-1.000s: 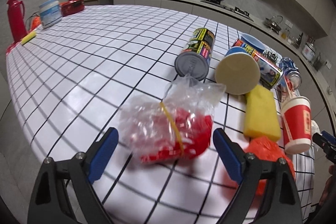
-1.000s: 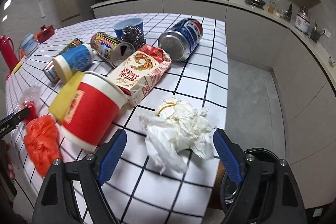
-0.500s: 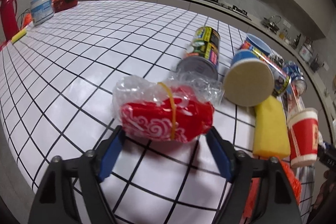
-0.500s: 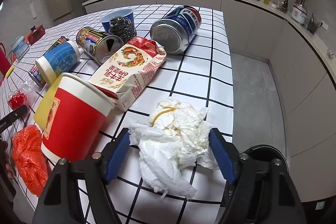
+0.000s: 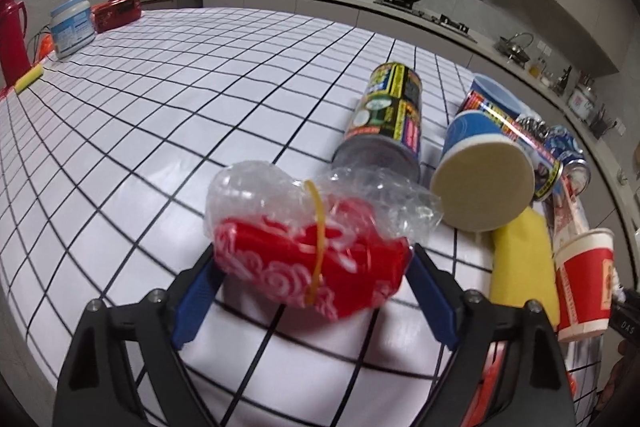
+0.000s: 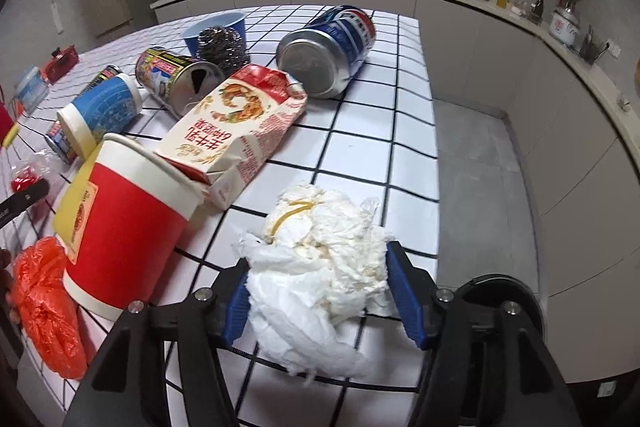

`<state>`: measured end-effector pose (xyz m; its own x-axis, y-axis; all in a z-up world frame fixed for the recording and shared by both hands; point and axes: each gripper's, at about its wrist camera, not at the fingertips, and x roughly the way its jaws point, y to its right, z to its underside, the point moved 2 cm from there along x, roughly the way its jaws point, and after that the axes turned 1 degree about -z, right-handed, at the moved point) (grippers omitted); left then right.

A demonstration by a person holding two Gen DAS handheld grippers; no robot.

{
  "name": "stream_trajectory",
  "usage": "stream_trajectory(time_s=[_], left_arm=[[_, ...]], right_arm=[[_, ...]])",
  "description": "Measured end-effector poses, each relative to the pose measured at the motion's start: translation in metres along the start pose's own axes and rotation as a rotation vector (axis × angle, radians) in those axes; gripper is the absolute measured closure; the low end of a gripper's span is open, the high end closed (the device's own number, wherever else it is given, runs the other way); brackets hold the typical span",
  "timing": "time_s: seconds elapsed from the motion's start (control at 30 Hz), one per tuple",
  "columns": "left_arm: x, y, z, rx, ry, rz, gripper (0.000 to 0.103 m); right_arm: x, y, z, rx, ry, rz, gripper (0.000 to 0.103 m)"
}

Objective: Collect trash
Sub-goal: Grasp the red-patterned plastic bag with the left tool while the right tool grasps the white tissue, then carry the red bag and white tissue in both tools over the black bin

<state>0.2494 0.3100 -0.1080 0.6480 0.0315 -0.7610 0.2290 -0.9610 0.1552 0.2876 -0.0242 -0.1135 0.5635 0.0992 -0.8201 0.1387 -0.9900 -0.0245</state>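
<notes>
A clear plastic bag with red printed wrapping inside, tied by a yellow rubber band (image 5: 280, 255), sits between the blue pads of my left gripper (image 5: 312, 263). The pads touch both of its ends, and the jaws are opening slightly. In the right wrist view a crumpled white tissue wad (image 6: 332, 227) with a rubber band lies at the table's near right corner. My right gripper (image 6: 318, 267) is closing on it, and both pads press into its sides.
On the white checked table (image 5: 200, 99) lie a black-yellow can (image 5: 388, 119), a blue cup (image 5: 484, 183), a yellow sponge (image 5: 524, 259), a red paper cup (image 6: 124, 223), a milk carton (image 6: 236, 131), a blue soda can (image 6: 328, 51) and an orange bag (image 6: 44, 307). A black bin (image 6: 500, 299) stands on the floor beyond the table edge.
The left gripper moved forward around the red bag and narrowed until its pads met it. The right gripper's jaws closed in on the tissue wad and now squeeze it.
</notes>
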Motion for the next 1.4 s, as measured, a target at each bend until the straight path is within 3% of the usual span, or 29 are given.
stream_trajectory(time_s=[0.03, 0.17, 0.73, 1.03, 1.4], left_arm=[[0.0, -0.001, -0.001, -0.007, 0.002, 0.009, 0.018], [-0.004, -0.004, -0.002, -0.012, 0.023, 0.021, 0.021], [-0.031, -0.006, -0.003, 0.0, 0.095, 0.03, 0.022], [-0.043, 0.011, -0.002, 0.024, 0.128, 0.051, 0.024], [-0.041, 0.023, 0.017, 0.032, 0.109, 0.056, 0.025]], right_arm=[[-0.001, 0.0, 0.0, 0.001, 0.004, 0.004, 0.053], [-0.004, 0.001, -0.001, 0.009, 0.013, -0.006, 0.058], [-0.021, -0.003, -0.001, 0.016, 0.046, -0.008, 0.058], [-0.034, 0.005, 0.001, 0.028, 0.066, -0.001, 0.058], [-0.044, 0.012, 0.014, 0.025, 0.062, -0.005, 0.058]])
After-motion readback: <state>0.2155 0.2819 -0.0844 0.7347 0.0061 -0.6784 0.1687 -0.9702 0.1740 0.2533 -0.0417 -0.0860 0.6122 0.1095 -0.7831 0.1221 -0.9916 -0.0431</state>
